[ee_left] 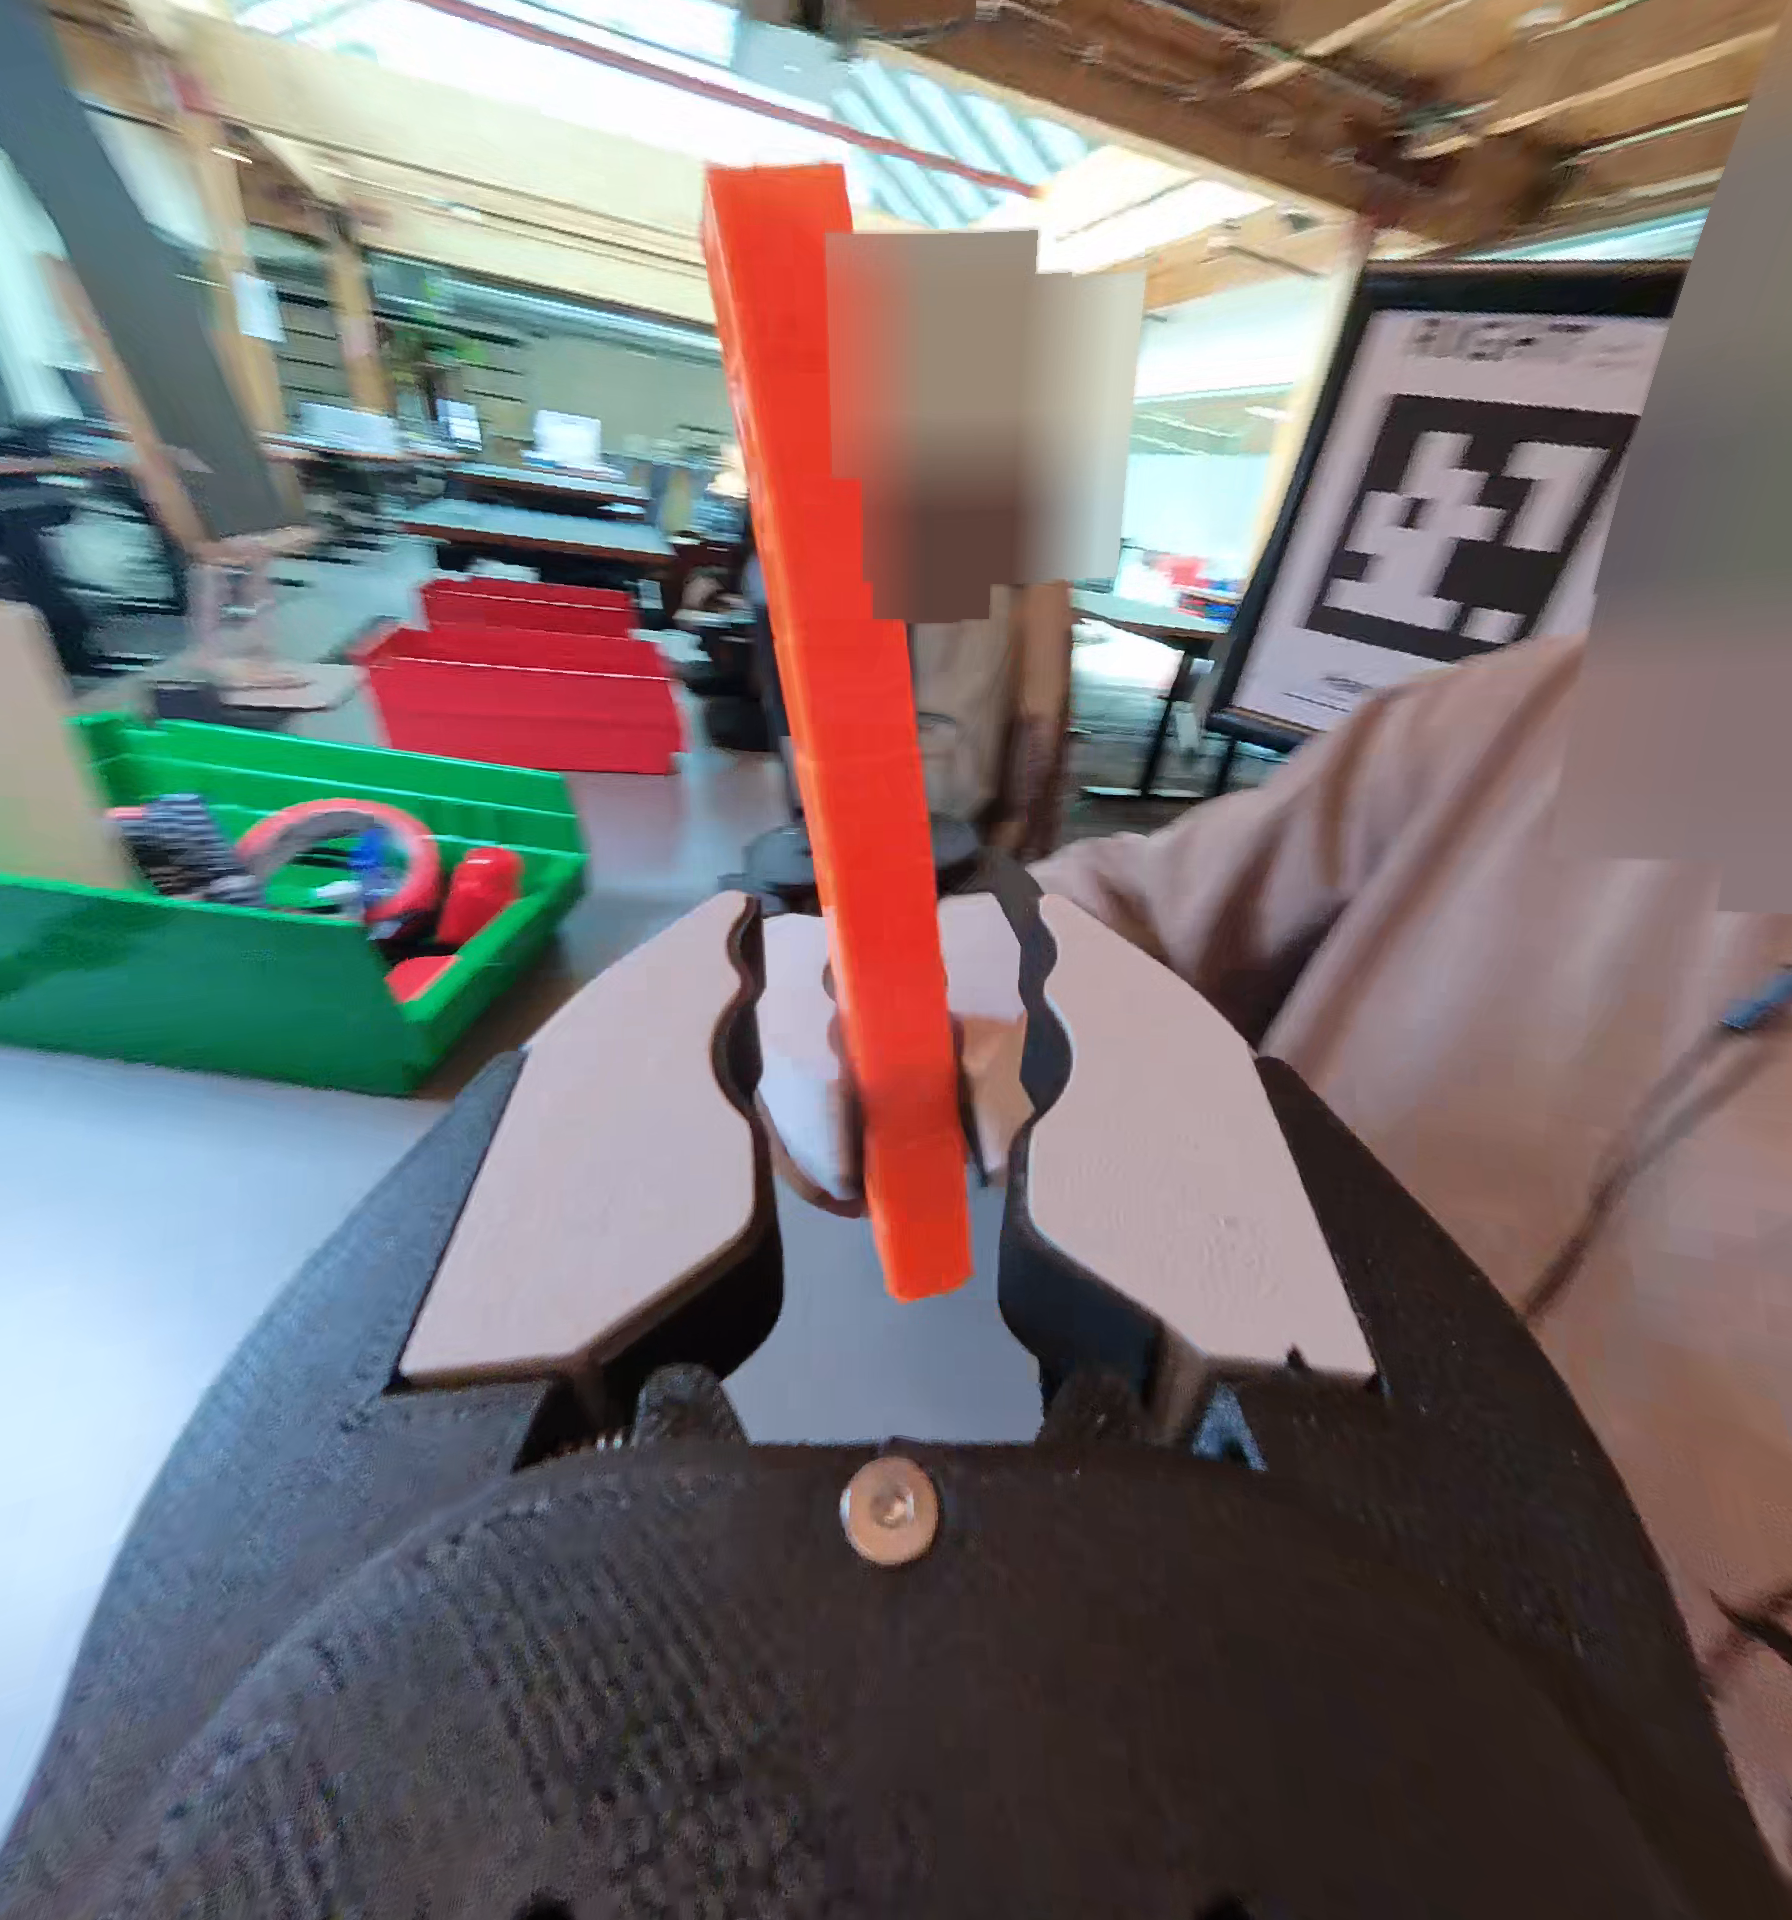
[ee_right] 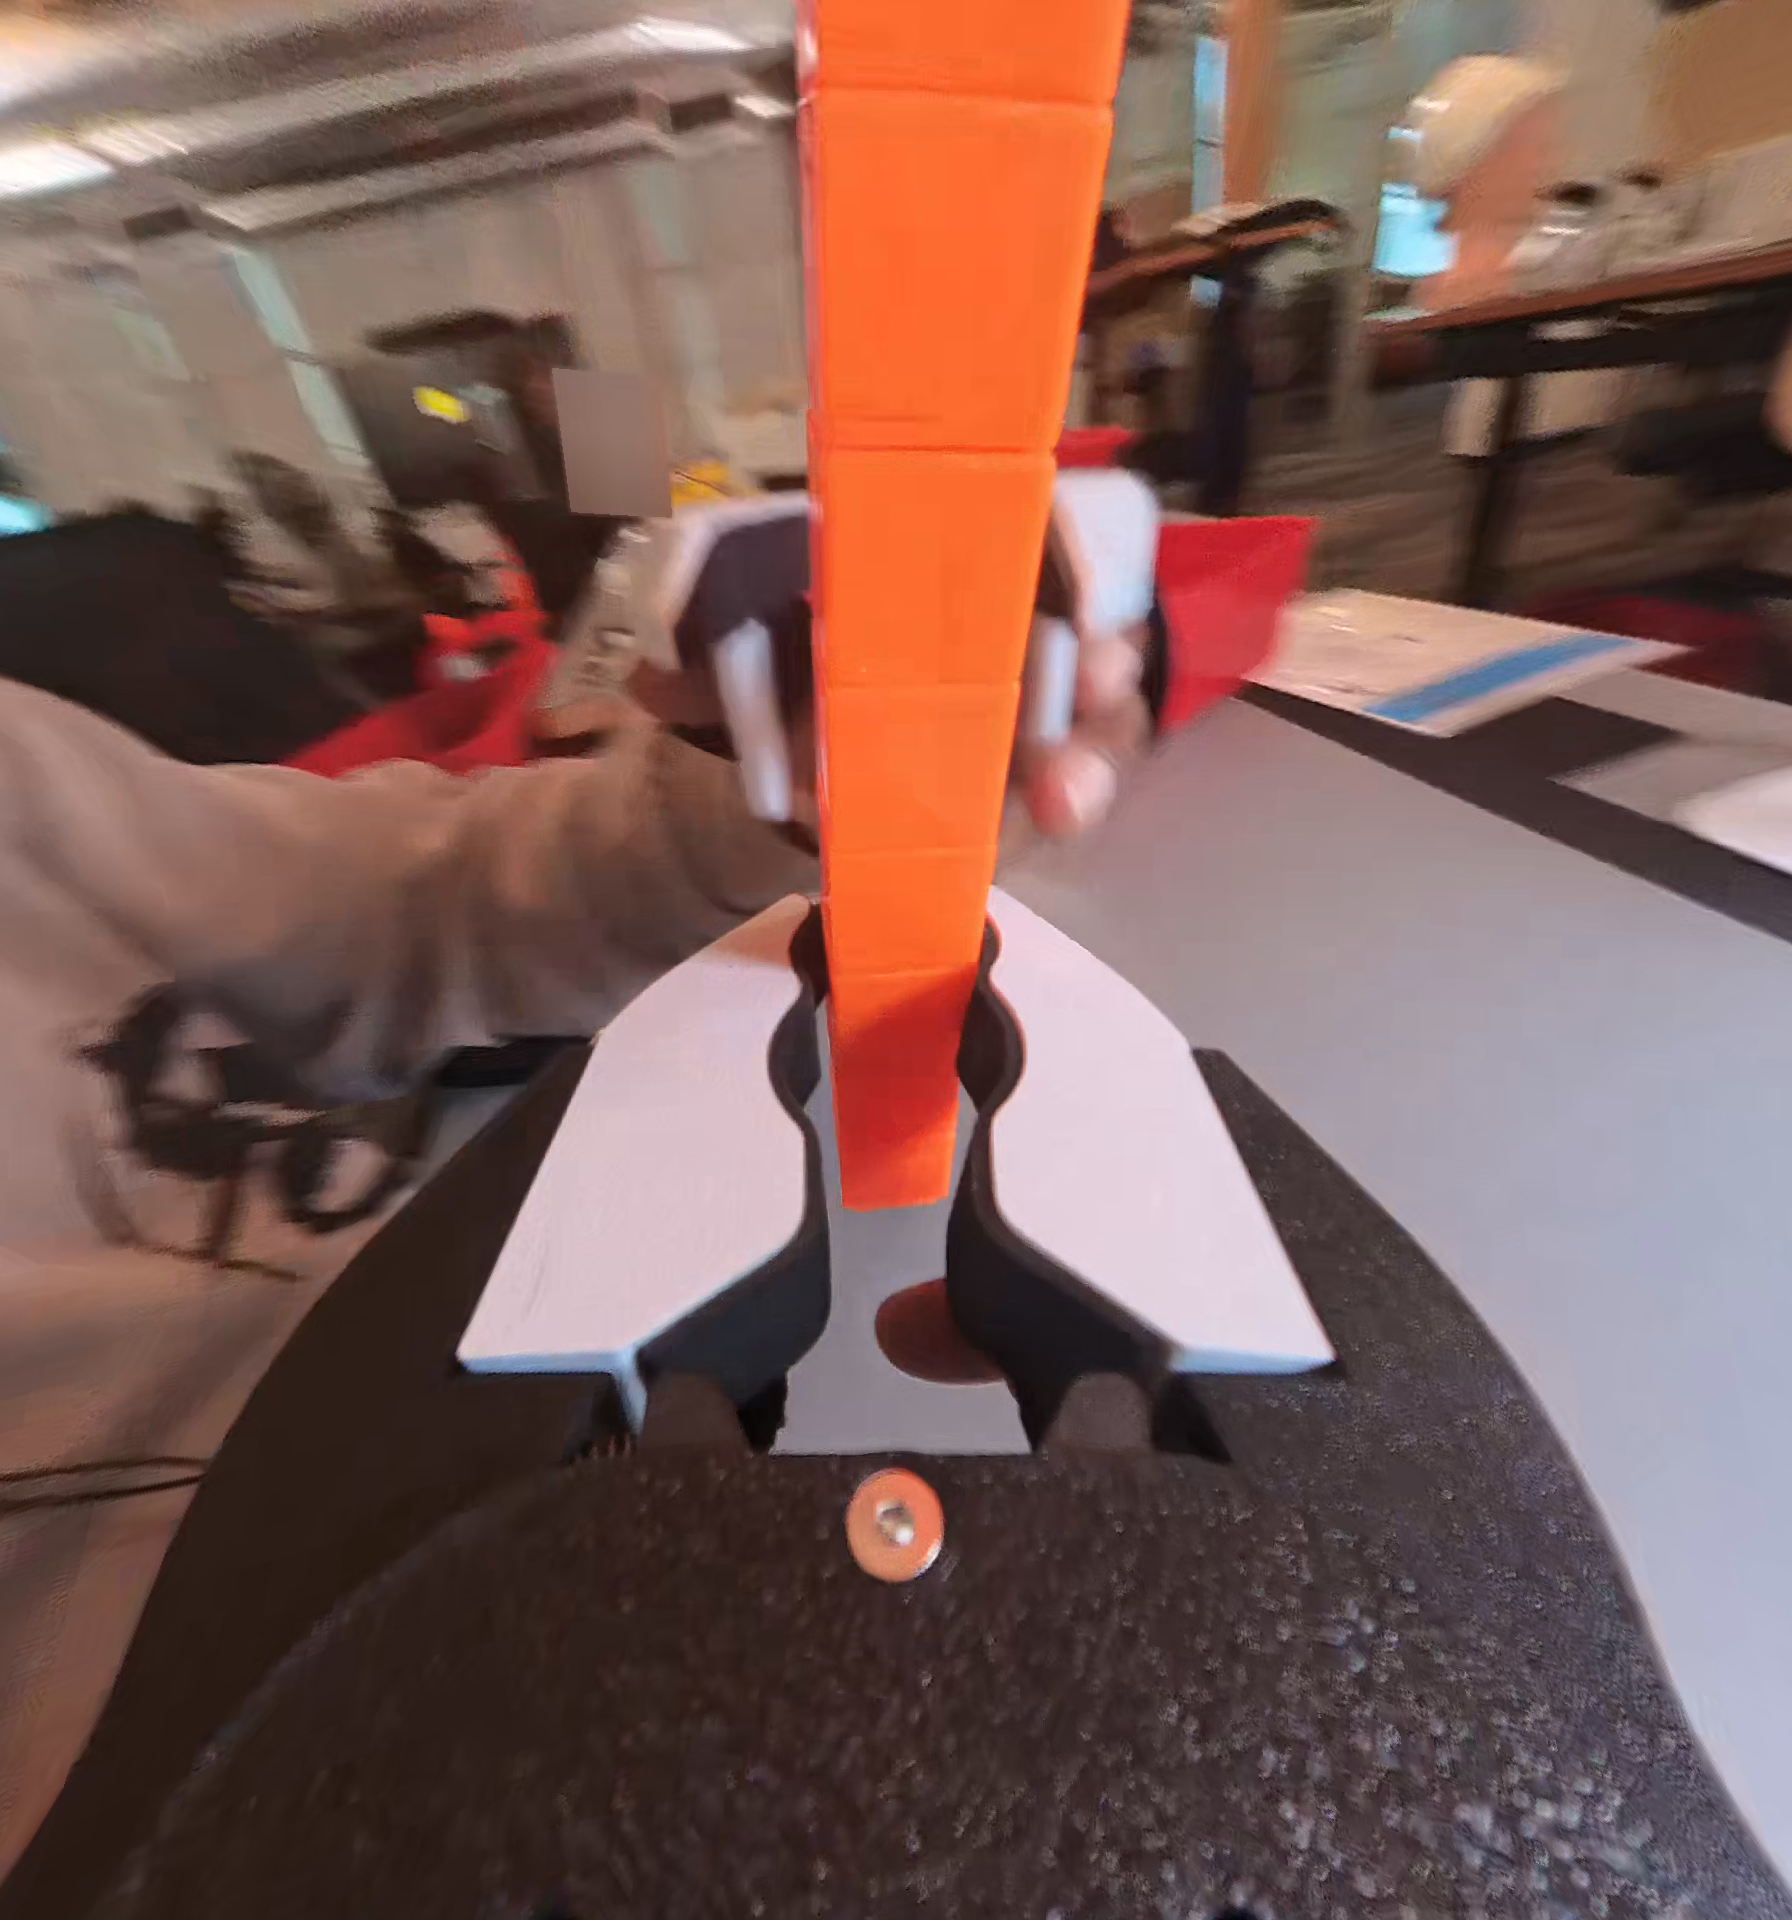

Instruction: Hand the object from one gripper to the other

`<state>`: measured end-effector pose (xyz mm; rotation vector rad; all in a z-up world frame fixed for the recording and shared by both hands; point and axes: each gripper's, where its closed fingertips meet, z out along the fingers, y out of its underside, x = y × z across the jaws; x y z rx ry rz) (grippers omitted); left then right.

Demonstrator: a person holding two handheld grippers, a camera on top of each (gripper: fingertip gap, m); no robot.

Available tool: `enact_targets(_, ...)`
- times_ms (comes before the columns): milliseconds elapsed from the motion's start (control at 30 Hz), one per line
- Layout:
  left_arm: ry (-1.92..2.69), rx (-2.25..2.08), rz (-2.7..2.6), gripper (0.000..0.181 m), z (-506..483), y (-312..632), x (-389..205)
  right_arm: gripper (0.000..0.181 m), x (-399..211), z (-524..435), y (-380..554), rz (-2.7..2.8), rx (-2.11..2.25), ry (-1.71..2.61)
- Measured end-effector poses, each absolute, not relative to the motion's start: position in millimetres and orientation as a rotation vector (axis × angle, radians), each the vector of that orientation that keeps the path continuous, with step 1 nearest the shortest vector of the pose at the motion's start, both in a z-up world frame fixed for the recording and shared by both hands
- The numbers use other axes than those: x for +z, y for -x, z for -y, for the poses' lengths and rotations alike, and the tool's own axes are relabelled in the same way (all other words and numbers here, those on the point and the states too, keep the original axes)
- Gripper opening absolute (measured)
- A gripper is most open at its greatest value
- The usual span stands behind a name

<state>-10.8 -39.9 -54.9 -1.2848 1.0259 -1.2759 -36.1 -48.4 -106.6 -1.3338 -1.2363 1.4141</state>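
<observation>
At far left we see a green bin (ee_left: 248,997) of mixed items on the grey table (ee_left: 92,1247). Centre: the orange segmented bar (ee_left: 850,727) stands nearly upright. The left gripper (ee_left: 887,935) is spread wide around its lower end, not touching; the right gripper (ee_right: 897,935) pinches the bar. At right, a framed black-and-white marker board (ee_left: 1443,499); its print is illegible.

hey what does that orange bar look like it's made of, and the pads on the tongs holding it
Orange bar: likely rigid plastic, matte, with fine layer lines and crosswise seams dividing it into blocks; possibly 3D-printed. Right tongs pads: pale, flat, matte, probably hard plastic, on a black grainy-textured body. Exact materials can't be confirmed.
</observation>
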Motion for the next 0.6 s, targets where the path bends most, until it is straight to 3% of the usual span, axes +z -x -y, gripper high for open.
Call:
enact_targets(100, 1.38, -1.069, -0.822, 0.043, 6, 13, -56, 0.023, -131, -6, 28, 1.084, 1.078, 1.532)
enact_targets(267, 1.534, -0.63, -0.629, 0.051, -37, 11, -87, 0.023, -154, -43, 27, 1.039, 0.638, 1.583)
enact_targets(300, 1.548, -0.604, -0.594, 0.05, -43, 11, -91, 0.023, -156, -44, 31, 1.043, 0.622, 1.587)
enact_targets(367, 1.568, -0.573, -0.591, 0.029, -48, 10, -97, 0.023, -159, -49, 37, 1.054, 0.572, 1.58)
enact_targets(500, 1.552, -0.611, -0.734, 0.027, -39, 12, -97, 0.025, -160, -39, 43, 1.147, 0.663, 1.536)
enact_targets(600, 1.498, -0.839, -0.942, 0.026, -12, 9, -90, 0.041, -167, -5, 47, 1.373, 0.909, 1.501)
